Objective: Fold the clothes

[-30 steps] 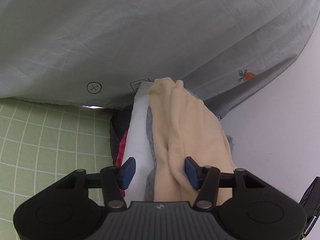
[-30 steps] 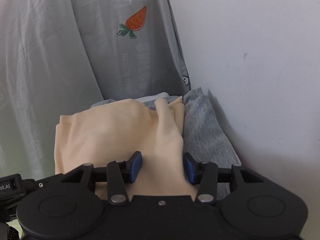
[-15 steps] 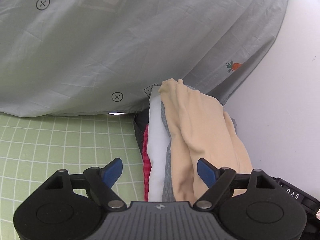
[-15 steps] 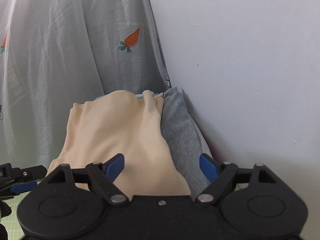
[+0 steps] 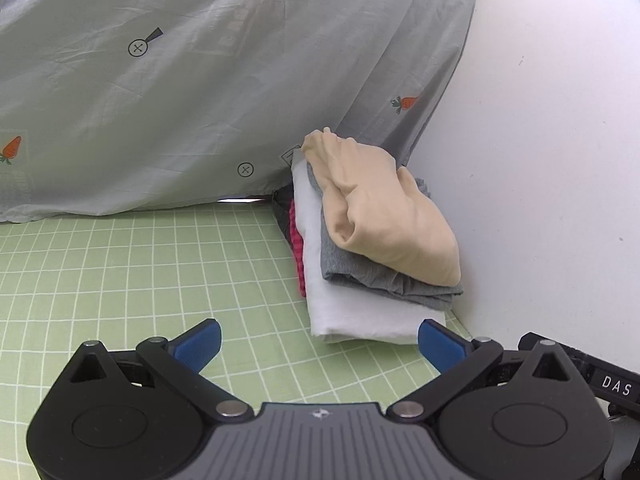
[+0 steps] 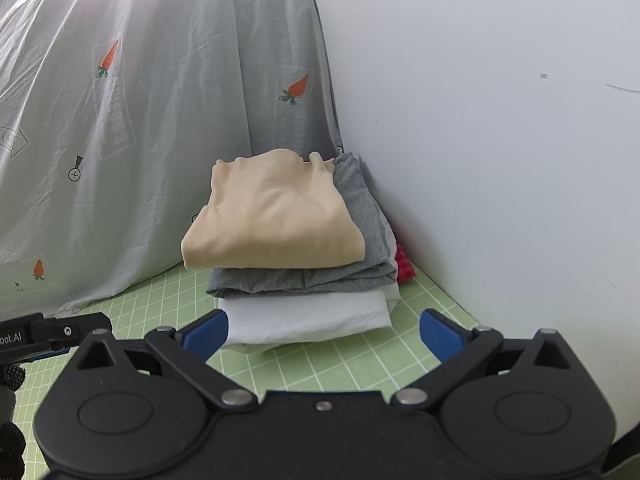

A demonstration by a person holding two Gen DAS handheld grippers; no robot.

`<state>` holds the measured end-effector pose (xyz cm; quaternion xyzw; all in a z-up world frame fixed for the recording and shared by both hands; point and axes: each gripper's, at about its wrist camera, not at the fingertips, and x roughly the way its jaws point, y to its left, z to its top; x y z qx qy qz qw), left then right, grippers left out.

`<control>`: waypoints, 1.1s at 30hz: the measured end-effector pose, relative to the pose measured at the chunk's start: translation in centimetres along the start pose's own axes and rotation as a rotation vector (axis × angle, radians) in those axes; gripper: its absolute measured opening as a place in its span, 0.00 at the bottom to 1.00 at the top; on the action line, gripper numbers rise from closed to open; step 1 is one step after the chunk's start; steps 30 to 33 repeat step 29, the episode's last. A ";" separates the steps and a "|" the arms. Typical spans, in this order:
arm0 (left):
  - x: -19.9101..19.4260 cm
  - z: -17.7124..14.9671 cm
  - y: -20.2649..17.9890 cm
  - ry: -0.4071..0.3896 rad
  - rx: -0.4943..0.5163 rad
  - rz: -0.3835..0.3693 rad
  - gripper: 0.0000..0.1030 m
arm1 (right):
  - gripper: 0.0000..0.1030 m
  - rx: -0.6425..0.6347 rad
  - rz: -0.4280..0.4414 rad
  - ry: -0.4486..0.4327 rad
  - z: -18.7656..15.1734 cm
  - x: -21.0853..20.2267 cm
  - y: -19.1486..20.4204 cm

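A folded beige garment [image 5: 384, 208] [image 6: 276, 216] lies on top of a stack in the corner, over a grey garment [image 5: 380, 276] [image 6: 304, 276], a white one [image 5: 360, 316] [image 6: 308, 316] and a red checked piece [image 5: 297, 248] [image 6: 404, 266]. My left gripper [image 5: 318, 342] is open, pulled back from the stack's near left side, nothing between its blue pads. My right gripper [image 6: 323, 330] is open too, just in front of the white garment, empty.
The stack sits on a green grid mat [image 5: 140, 272] [image 6: 332, 364]. A grey carrot-print sheet [image 5: 200, 80] [image 6: 140, 120] hangs behind it. A white wall [image 5: 540, 160] [image 6: 500, 140] bounds the right side. The other gripper's body [image 6: 44, 334] shows at left.
Both grippers opened, released the beige garment onto the stack, and drew back away from it.
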<state>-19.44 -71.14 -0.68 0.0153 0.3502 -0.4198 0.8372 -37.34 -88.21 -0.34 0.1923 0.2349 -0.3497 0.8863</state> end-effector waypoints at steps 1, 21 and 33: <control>-0.5 -0.5 -0.1 0.007 0.008 0.012 1.00 | 1.00 -0.001 -0.007 0.004 -0.6 -0.8 0.1; -4.7 -6.0 -1.4 0.036 0.157 0.048 1.00 | 1.00 -0.016 -0.036 0.076 -6.1 -5.8 1.4; -5.0 -5.9 -1.7 0.035 0.184 0.042 1.00 | 1.00 -0.011 -0.038 0.071 -6.1 -5.9 1.8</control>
